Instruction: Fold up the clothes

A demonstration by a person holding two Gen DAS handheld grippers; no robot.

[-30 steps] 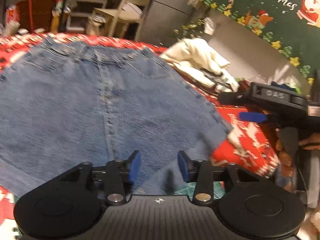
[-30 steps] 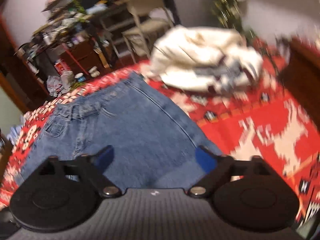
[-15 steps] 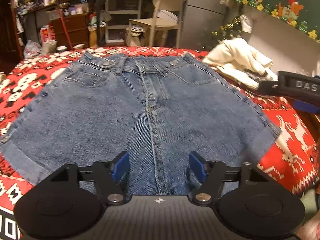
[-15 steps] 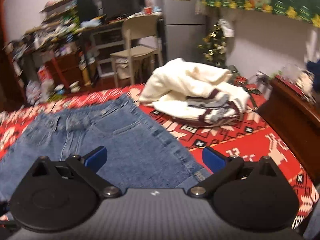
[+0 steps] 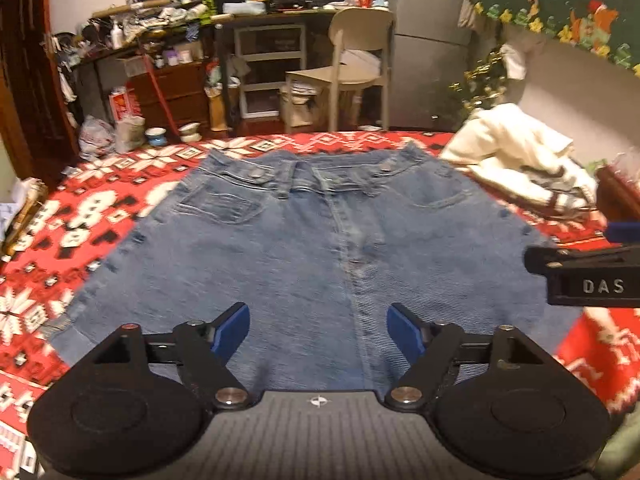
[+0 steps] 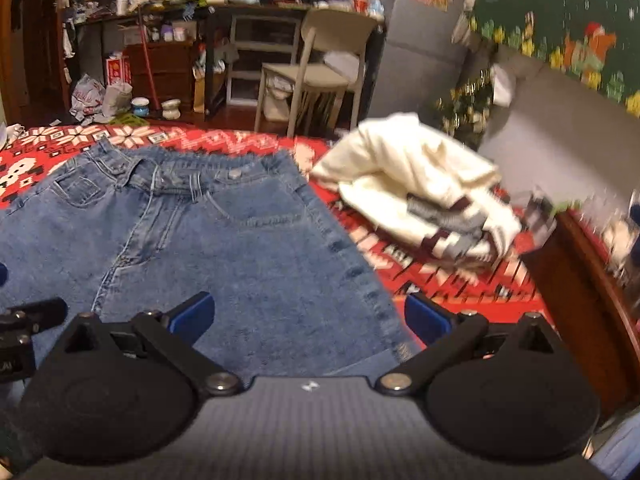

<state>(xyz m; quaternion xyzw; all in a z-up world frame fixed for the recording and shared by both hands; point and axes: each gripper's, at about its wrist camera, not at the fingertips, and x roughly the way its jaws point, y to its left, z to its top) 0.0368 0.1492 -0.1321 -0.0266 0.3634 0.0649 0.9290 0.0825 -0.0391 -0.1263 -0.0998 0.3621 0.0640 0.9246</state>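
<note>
Blue denim shorts [image 5: 312,248] lie spread flat on the red patterned bed cover [image 5: 100,208], waistband at the far side. My left gripper [image 5: 318,332] hovers over the near hem at the middle; its jaws are opening and nothing is pressed between the blue pads. The right gripper [image 5: 592,276] pokes in at the right edge of the left wrist view. In the right wrist view the shorts [image 6: 224,240] fill the left half, and my right gripper [image 6: 308,316] stands open above their near right leg hem, holding nothing.
A crumpled cream sweater [image 6: 420,184] lies on the cover [image 6: 448,276] to the right of the shorts. A dark wooden bed frame [image 6: 592,300] runs along the right. Beyond the bed stand a chair [image 5: 356,64], a cluttered desk and shelves.
The left gripper's jaws have spread wider and its view has tilted up, showing the whole shorts. The right gripper has shifted sideways and rolled level, staying open.
</note>
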